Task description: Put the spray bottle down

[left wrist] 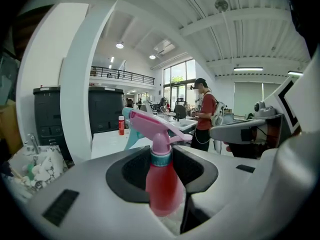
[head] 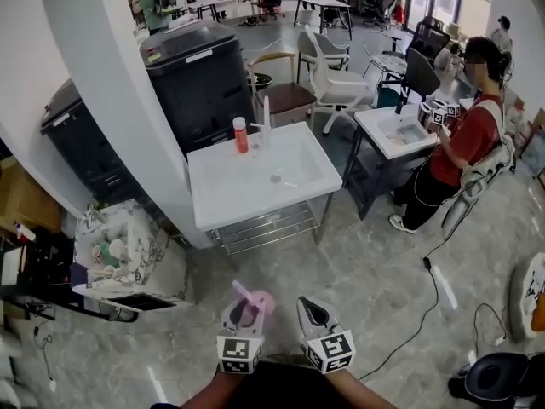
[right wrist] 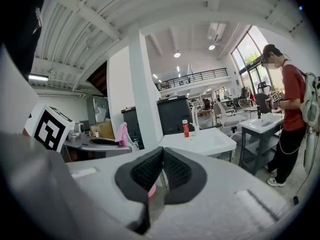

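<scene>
left gripper view showed the left gripper (left wrist: 164,160) clamping the spray bottle (left wrist: 161,181) upright, likely to stand it on the table (head: 238,190) ahead; right gripper (right wrist: 162,171) closed, empty.

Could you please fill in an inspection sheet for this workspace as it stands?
Surface: white table stands ahead across the floor, mostly bare.
Job's things: spray bottle, red body and pink head, is upright in the left gripper, not yet put down.
Clutter: a red bottle stands at the table's far edge and small bits lie mid-table.
Grippers: left gripper is shut on the spray bottle. Right gripper is shut and empty.
Cables: a black cable trails over the floor at right.
Surroundings: black bins, a person at a second table, and chairs.
</scene>
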Available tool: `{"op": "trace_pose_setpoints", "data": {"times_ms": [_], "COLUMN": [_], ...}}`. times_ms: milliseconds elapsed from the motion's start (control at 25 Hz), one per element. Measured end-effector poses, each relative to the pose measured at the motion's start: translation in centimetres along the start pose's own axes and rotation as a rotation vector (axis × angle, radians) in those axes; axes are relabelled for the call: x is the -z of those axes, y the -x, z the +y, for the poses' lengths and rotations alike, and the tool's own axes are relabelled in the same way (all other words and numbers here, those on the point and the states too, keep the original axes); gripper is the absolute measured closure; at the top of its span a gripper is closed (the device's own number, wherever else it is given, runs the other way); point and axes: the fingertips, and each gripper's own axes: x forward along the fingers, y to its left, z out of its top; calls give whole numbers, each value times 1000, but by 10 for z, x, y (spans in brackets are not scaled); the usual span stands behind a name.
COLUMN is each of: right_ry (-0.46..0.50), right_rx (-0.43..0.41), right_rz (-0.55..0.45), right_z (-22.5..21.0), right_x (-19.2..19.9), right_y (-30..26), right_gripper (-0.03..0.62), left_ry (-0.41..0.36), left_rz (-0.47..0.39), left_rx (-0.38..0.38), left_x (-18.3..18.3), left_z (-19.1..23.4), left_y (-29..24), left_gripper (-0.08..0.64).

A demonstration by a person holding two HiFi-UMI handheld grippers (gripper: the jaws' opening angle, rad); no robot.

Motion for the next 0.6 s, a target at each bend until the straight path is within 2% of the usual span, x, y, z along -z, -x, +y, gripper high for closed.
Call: {"op": "trace_pose_setpoints", "data": {"times_ms": [160, 320, 600], "right_ry": [-21, -37, -40], "right_rx": [-4, -14, 27], "right_rz": [12, 30, 40], "right_z": [-20, -37, -79], "right_x": [8, 15, 2], "right_y": [-1, -15, -59], "right_gripper": [595, 594, 594], "left_ry": [-8, 7, -19], "left_rz": [2, -33, -13], "left_rx": [-7, 7, 83], "left_x": [-9, -17, -25], "left_z": [-8, -9, -2], "left_y": [-19, -42, -110], "left_gripper": [410, 408, 410]}}
